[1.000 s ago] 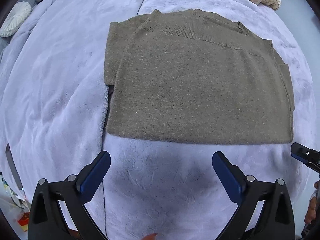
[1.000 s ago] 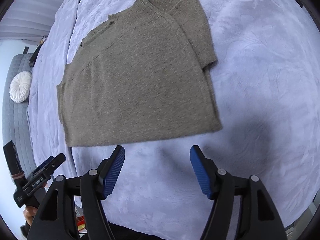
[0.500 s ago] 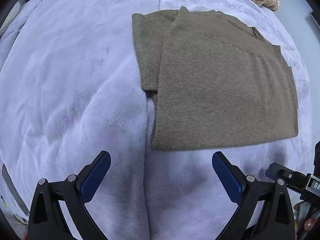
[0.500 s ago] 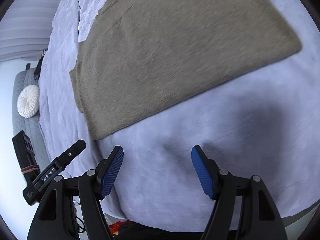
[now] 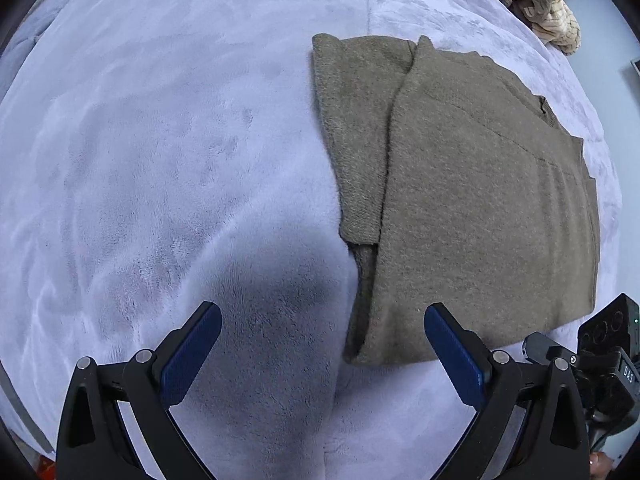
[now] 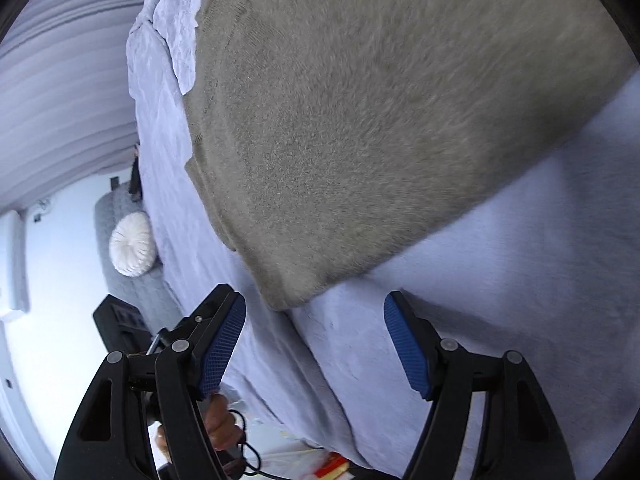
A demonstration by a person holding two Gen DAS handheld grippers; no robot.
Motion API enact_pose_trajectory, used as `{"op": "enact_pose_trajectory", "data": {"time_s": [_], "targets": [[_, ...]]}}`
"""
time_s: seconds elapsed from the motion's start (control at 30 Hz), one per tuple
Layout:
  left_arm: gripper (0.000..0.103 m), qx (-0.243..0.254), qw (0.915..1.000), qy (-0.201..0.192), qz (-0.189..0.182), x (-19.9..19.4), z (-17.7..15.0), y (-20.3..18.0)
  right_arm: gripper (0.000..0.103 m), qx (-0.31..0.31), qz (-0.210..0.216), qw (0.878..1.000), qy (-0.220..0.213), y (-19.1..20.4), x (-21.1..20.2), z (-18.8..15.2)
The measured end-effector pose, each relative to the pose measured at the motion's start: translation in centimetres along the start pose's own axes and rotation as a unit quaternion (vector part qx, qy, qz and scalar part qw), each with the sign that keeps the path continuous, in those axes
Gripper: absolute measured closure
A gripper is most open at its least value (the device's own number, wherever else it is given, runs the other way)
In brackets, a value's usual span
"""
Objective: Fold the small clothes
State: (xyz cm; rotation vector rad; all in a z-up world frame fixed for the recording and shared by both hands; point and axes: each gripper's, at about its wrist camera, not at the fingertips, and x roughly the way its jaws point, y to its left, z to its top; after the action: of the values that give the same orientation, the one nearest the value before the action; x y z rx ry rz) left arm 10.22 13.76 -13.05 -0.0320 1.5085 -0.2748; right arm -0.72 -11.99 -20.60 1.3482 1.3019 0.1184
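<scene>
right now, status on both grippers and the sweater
Left gripper open, empty. Right gripper open, empty. Sweater part-folded, flat on blanket. Nothing in the way.

Olive-brown knit sweater on pale lavender plush blanket; cream, brown-striped garment at far edge. Both grippers black w/ blue ribbed pads. White round pleated cushion on grey quilted sofa.

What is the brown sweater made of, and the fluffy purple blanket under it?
The sweater looks like knitted wool or a wool-like yarn: matte olive-brown, with fine fuzz and ribbed knit near the collar. The blanket looks like plush fleece, probably synthetic: its soft pale lavender pile shows brushed streaks and a faint sheen. The exact fibres cannot be told from the look alone.
</scene>
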Motion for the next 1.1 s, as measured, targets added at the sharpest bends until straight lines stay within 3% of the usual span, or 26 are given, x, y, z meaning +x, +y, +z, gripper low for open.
{"op": "enact_pose_trajectory", "data": {"time_s": [0.2, 0.33, 0.37, 0.4, 0.43, 0.47, 0.6, 0.67, 0.77, 0.83, 0.97, 1.0, 1.03, 1.1], "targets": [[0.001, -0.040, 0.9972, 0.000, -0.064, 0.3, 2.6, 2.6, 0.028, 0.033, 0.056, 0.998, -0.016, -0.3, 2.5, 0.8], [0.001, -0.061, 0.9896, 0.010, -0.130, 0.7, 3.5, 3.2, 0.026, 0.086, 0.097, 0.991, -0.045, -0.4, 2.9, 1.6], [0.001, -0.066, 0.9861, 0.015, -0.152, 0.9, 3.8, 3.3, 0.031, 0.101, 0.106, 0.988, -0.046, -0.5, 3.1, 1.7], [0.001, -0.070, 0.9824, 0.021, -0.172, 1.2, 4.1, 3.3, 0.044, 0.111, 0.114, 0.986, -0.045, -0.5, 3.3, 1.9], [0.001, -0.077, 0.9788, 0.027, -0.188, 1.6, 4.2, 3.0, 0.074, 0.117, 0.124, 0.984, -0.044, -0.4, 3.4, 2.0], [0.001, -0.085, 0.9748, 0.034, -0.203, 1.8, 4.2, 3.1, 0.089, 0.118, 0.134, 0.983, -0.042, -0.1, 3.4, 2.2], [0.001, -0.109, 0.9566, 0.043, -0.267, 2.6, 4.4, 2.7, 0.092, 0.094, 0.213, 0.971, -0.053, 2.2, 1.4, 2.3], [0.001, -0.111, 0.9452, 0.046, -0.303, 3.1, 5.4, 2.3, 0.092, 0.071, 0.227, 0.970, -0.050, 3.4, 0.7, 2.3], [0.001, -0.103, 0.9367, 0.048, -0.331, 4.1, 6.5, -0.2, 0.092, 0.049, 0.229, 0.971, -0.042, 4.6, 0.2, 2.2], [0.001, -0.089, 0.9389, 0.052, -0.329, 4.3, 7.4, -2.4, 0.092, 0.039, 0.216, 0.975, -0.034, 5.0, 0.5, 2.0], [0.004, -0.048, 0.9549, 0.066, -0.285, 5.5, 8.7, -5.8, 0.092, 0.025, 0.184, 0.983, -0.018, 4.8, 1.2, 1.4], [0.017, -0.039, 0.9617, 0.070, -0.262, 5.8, 8.8, -6.4, 0.092, 0.020, 0.170, 0.985, -0.014, 5.0, 1.4, 1.3], [0.041, -0.030, 0.9676, 0.071, -0.240, 6.1, 8.8, -6.6, 0.092, 0.010, 0.147, 0.989, -0.007, 5.2, 1.7, 1.3], [0.065, -0.004, 0.9777, 0.084, -0.193, 7.0, 8.5, -7.0, 0.088, -0.034, 0.061, 0.997, 0.017, 5.7, 1.8, 0.9]]}}
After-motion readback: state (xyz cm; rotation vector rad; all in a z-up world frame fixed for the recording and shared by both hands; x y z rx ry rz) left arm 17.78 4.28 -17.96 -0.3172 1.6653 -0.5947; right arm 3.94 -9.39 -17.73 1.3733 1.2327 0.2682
